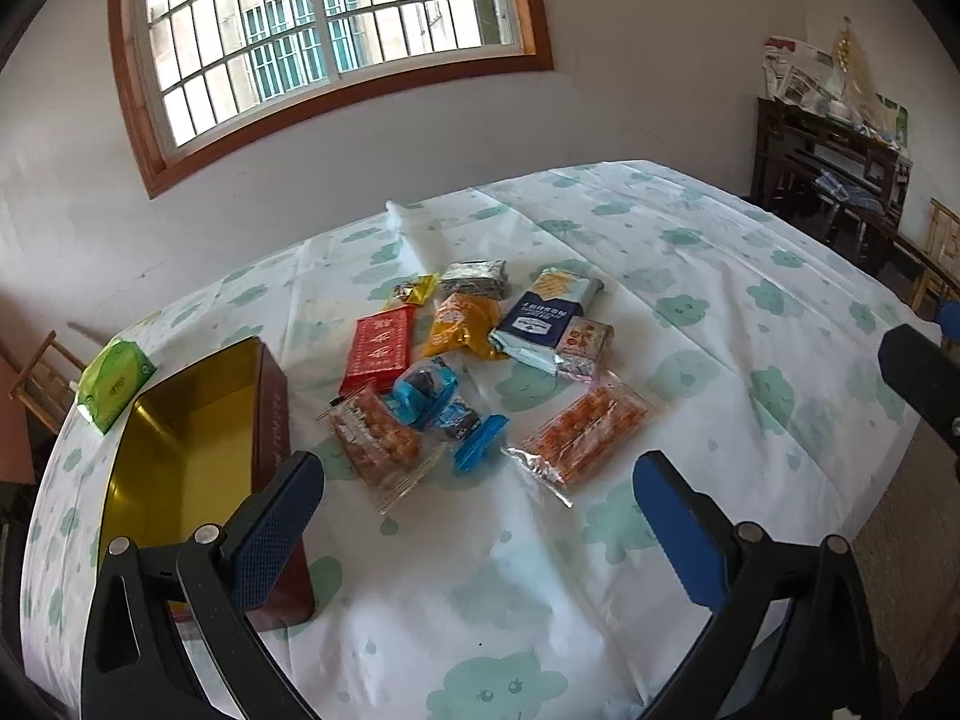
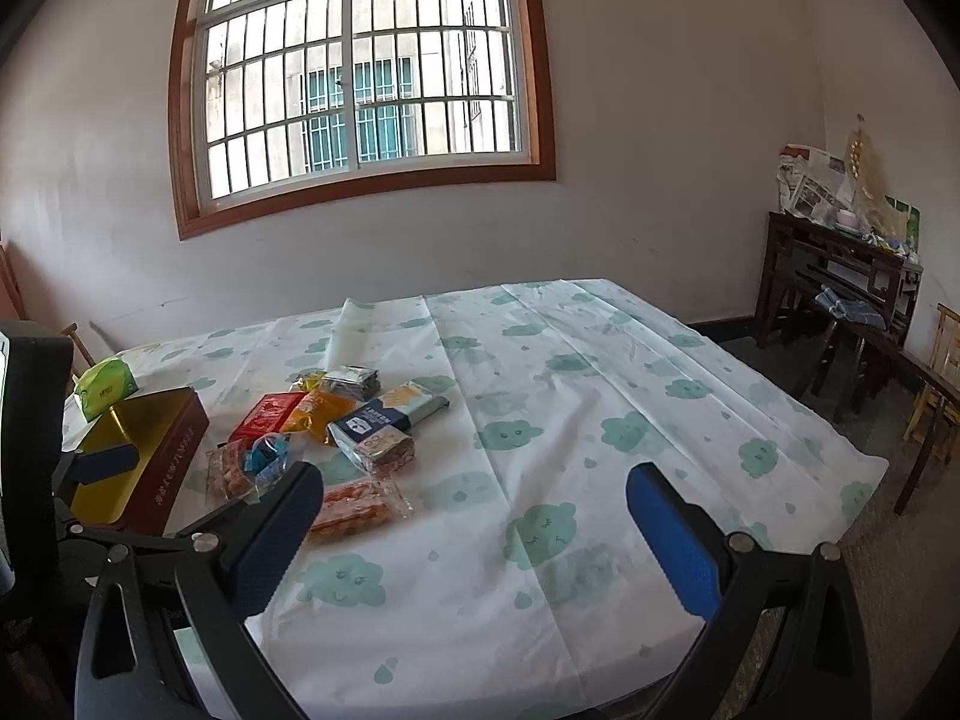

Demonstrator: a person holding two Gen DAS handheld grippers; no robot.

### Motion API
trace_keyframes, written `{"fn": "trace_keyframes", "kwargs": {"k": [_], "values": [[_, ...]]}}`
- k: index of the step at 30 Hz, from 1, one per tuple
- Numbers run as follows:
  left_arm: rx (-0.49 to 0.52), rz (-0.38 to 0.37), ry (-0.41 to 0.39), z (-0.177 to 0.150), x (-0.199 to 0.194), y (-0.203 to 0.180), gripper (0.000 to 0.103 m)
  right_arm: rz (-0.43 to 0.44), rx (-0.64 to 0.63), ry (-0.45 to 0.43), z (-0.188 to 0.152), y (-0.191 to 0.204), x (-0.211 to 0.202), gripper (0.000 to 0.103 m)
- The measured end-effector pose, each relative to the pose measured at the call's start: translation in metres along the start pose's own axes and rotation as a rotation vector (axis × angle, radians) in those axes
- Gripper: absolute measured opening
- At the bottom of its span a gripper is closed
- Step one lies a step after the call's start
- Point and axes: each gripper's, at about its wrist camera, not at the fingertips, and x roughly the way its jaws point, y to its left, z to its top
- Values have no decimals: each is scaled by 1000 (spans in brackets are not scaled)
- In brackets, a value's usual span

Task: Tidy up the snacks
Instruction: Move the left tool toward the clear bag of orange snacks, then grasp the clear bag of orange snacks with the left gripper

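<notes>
A loose pile of snack packets is lying on the table, just beside the open tin box, which is serving here as the landmark. Nearest the box, a red flat packet is resting a short way from its long wall, and a clear bag of orange-brown snacks is sitting just in front of that, close to the box's near corner. Two blue wrapped packets are overlapping the clear bag on the side away from the box. Farther from the box, a yellow-orange pouch is lying beside the red packet, with a small yellow wrapper and a silver packet behind it. Farther out still, a navy-and-silver bar is partly covering a small pink-labelled packet, and a clear pack of orange sticks is lying farthest from the box on the near side.

The box itself is showing a gold interior and dark red walls, with nothing visible inside. A green tissue pack is sitting just behind it at the table edge.

The left gripper is hovering above the cloth beside the box's near end, fingers spread wide, holding nothing. The right gripper is hovering well out from the box, fingers likewise wide apart and empty.
</notes>
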Motion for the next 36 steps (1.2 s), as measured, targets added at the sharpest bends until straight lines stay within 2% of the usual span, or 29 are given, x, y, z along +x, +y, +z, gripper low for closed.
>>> {"fn": "trace_keyframes", "kwargs": {"k": [12, 15, 21, 26, 33, 36], "values": [[101, -116, 5, 17, 16, -10, 101, -14, 17, 14, 0, -11, 7, 103], [129, -183, 22, 22, 24, -11, 101, -20, 20, 16, 0, -14, 9, 103], [217, -263, 54, 32, 42, -18, 100, -26, 26, 24, -1, -19, 12, 103], [366, -359, 128, 35, 66, -30, 100, -31, 36, 30, -2, -24, 16, 103], [465, -406, 218, 37, 96, -44, 95, -38, 55, 43, -3, -33, 25, 103], [482, -402, 261, 38, 111, -48, 82, -37, 63, 52, -4, -36, 28, 103]]}}
